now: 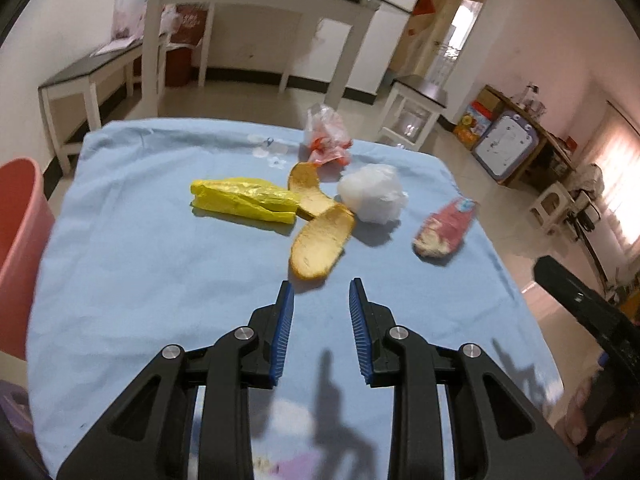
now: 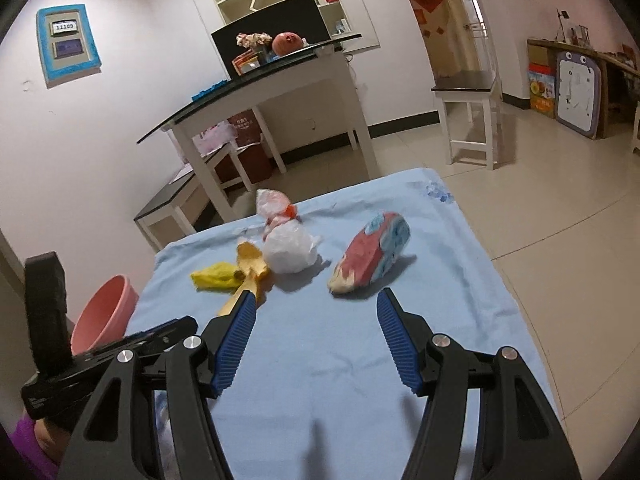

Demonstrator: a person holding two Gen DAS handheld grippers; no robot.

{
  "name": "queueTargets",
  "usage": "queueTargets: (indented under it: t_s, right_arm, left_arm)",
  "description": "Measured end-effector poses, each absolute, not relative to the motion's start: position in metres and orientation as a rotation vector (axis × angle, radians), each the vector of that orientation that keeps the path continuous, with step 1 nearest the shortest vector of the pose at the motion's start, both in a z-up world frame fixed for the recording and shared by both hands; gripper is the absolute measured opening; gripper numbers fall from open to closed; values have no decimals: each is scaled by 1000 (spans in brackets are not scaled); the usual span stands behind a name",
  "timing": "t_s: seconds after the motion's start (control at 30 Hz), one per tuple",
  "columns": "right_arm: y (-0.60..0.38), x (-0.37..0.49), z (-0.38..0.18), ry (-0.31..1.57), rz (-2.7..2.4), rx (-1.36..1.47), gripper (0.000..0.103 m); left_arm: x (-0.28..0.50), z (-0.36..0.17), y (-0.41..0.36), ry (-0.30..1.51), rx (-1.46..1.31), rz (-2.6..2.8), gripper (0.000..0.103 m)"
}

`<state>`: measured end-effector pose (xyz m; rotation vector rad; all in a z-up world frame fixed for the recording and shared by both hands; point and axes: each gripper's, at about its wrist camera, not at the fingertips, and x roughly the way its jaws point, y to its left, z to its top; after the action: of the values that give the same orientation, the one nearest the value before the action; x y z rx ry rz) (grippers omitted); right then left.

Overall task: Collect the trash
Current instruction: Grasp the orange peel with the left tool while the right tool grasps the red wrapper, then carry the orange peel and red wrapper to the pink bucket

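Trash lies on a table covered with a light blue cloth [image 1: 160,264]. A yellow plastic bag [image 1: 244,200], a banana peel [image 1: 320,236], a crumpled white bag [image 1: 372,192], a red and clear wrapper [image 1: 326,136] and a red and blue snack packet [image 1: 444,226] lie there. My left gripper [image 1: 321,290] is open and empty, just short of the peel's near end. My right gripper [image 2: 318,300] is open and empty, just short of the snack packet [image 2: 370,258], with the white bag [image 2: 290,250], peel [image 2: 250,268] and yellow bag [image 2: 216,276] to the left.
A pink bucket [image 1: 20,240] stands off the table's left edge; it also shows in the right wrist view [image 2: 106,312]. A white desk [image 2: 264,96], a bench [image 1: 88,76] and a stool [image 2: 468,108] stand beyond the table's far edge.
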<state>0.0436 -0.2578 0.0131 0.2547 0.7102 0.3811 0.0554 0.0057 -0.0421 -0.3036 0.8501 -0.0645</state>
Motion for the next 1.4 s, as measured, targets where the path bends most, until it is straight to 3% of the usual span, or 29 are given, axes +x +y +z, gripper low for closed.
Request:
queueTargets:
  t_s: [0.37,0.4,0.43,0.47,0.73,0.83,0.9,0.93,1.4]
  right_arm:
    - [-260,102,-20,835,299,338,66]
    - [-260,108,-24,849,291,344,66]
    - [-259,112,-26,857,285,348,66]
    - [-259,116,-28,862,281,354,66]
    - [-246,139,-39,896,225,393,65]
    - [-239,143,-42,906,201,375,47]
    - [-236,144,-45,925,201,365,17]
    - [-236,142,-46,932,204,368,10]
    - [-227,69,5,820,356,297,6]
  left_arm:
    - [103,-76,14,926,-352,-8,27]
    - [103,-78,14,922,-352,-17,22]
    - [103,-78,13,924,-349,-19,10]
    - [104,-79,14,924,-348,-16,7]
    - [84,-60,21,879,-389,-18,4]
    - [71,-52,27,861,-416,-14,4]
    - [62,-47,31,852,-431,-12,4]
    - [58,-44,33,845,-433,-13,4]
    - [2,-9,47,733,-417,13,4]
